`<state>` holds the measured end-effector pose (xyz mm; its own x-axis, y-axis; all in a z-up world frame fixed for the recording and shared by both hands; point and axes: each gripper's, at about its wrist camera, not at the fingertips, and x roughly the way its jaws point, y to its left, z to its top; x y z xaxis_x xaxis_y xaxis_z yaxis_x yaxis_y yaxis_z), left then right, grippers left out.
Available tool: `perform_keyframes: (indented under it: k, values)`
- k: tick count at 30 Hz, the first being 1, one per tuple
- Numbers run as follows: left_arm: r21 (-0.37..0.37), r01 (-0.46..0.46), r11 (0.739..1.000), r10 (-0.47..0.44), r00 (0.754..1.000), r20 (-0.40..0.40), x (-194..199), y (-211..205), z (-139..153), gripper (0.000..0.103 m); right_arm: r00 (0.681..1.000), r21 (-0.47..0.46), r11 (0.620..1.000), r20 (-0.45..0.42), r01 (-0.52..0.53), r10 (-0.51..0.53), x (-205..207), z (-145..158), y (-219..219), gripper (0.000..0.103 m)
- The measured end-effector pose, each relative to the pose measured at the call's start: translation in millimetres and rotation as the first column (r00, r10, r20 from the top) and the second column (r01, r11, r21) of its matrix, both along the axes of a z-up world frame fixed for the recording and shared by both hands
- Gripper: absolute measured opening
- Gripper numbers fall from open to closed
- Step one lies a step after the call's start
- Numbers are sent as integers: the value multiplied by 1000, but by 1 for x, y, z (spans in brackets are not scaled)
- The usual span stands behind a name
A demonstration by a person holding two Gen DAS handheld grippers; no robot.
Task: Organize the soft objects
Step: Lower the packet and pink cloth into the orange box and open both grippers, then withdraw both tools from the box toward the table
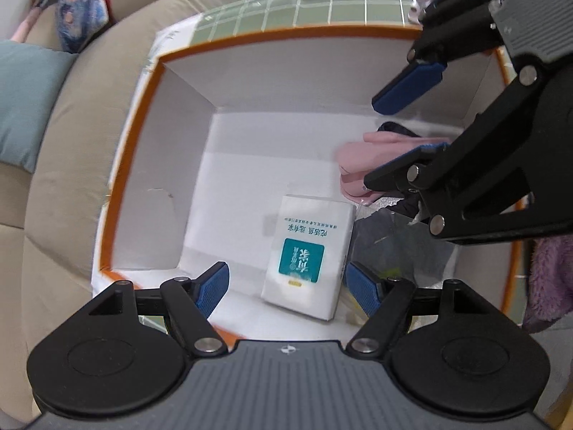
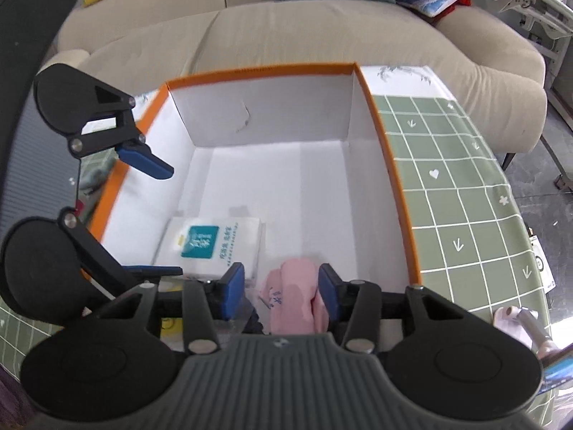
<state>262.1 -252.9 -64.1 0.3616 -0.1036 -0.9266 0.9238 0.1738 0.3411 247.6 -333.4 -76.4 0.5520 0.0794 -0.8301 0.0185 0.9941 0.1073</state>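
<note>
We see the left gripper (image 1: 286, 286) spread over the tissue pack (image 1: 308, 258) in the box (image 1: 150, 71); right gripper (image 2: 282, 294) part-spread around the pink cloth (image 2: 297, 294) (contact unclear). Risk: lifting may snag and drag the cloth out.

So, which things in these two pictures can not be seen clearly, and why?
- Dark item behind the pink cloth: left wrist view, mostly covered by the cloth and the right tongs.
- Print on the white packet: right wrist view, blurred.
- Purple fuzzy fabric: left wrist view, cut off by the right edge.
- Near end of the pink cloth: right wrist view, hidden under the tongs' body.
</note>
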Motion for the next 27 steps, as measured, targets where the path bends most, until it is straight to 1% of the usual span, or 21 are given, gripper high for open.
perform_keyframes:
  k: [3,5,8,13,15,18,20,22,24,27]
  values:
    - [-39,-19,999,20,1000,20,-4,11,14,88,1000,-7,1000,28,5,-5,-11,11,6,46]
    - [-87,-44,995,46,999,22,-7,22,26,87,999,-15,1000,53,13,-13,-18,19,11,46]
    - [-169,-76,983,82,996,29,-15,40,46,87,995,-16,1000,96,21,-19,-30,33,17,47]
    - [-259,-111,959,130,990,57,-36,69,71,87,983,-50,999,183,13,-4,-53,58,40,50]
    - [-307,-146,940,169,984,49,-43,85,78,87,978,-53,999,208,4,7,-63,67,49,52]
    - [-383,-202,901,236,971,43,-58,114,89,87,972,-41,999,234,-1,10,-79,76,63,53]
    - [-434,-247,866,291,956,37,-66,132,94,87,966,-42,999,257,-4,15,-88,80,74,53]
    - [-488,-294,822,345,938,16,-76,154,98,87,960,-40,999,280,-10,21,-99,83,83,57]
    - [-520,-332,787,384,923,-10,-85,175,101,87,953,-26,999,301,-29,35,-108,85,95,60]
    - [-534,-380,755,435,900,-26,-98,206,98,87,954,-5,999,294,-53,52,-115,86,111,60]
